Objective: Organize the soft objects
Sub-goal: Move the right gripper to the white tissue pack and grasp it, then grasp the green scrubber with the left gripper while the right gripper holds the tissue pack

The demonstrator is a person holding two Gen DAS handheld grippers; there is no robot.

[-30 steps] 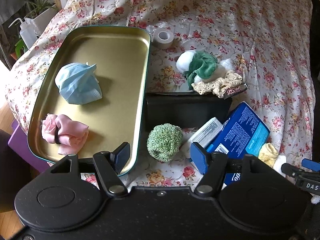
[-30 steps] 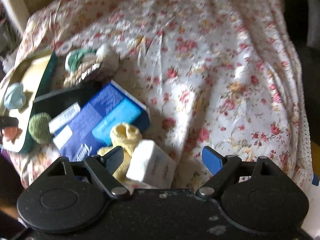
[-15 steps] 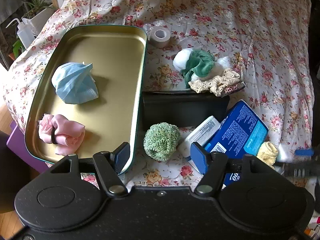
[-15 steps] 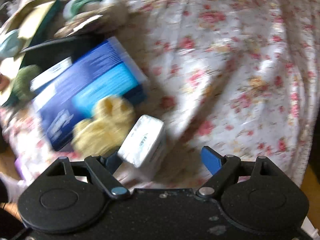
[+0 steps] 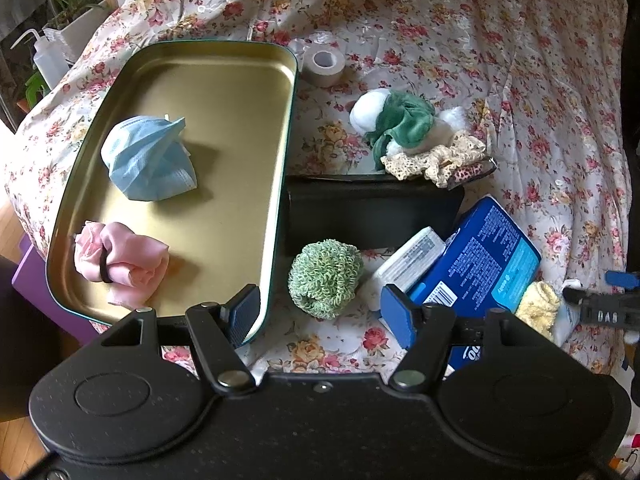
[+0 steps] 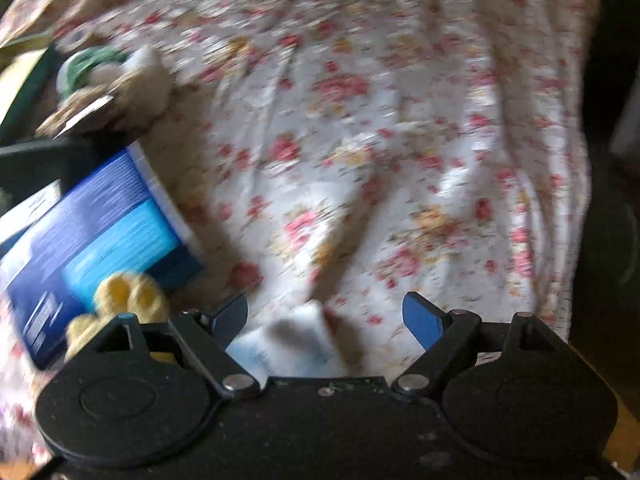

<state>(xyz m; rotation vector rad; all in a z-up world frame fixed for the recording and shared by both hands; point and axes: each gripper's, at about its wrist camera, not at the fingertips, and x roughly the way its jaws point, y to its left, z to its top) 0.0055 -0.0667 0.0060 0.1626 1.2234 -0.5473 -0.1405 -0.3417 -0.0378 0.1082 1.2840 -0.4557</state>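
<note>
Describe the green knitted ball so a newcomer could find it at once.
Find the gold tray on the floral cloth. Just off its near right corner lies the green knitted ball. Unlike the darker green scrunchie farther back, it is pale, round and looped.

Glossy metal tray [image 5: 224, 60], crumpled floral cloth [image 5: 500, 40], nubbly green knitted scrubber [image 5: 325, 277].

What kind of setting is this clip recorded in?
Most likely a room in a home: a floral cloth covers the work surface, potted plants stand beside it, and a wooden floor shows below.
</note>
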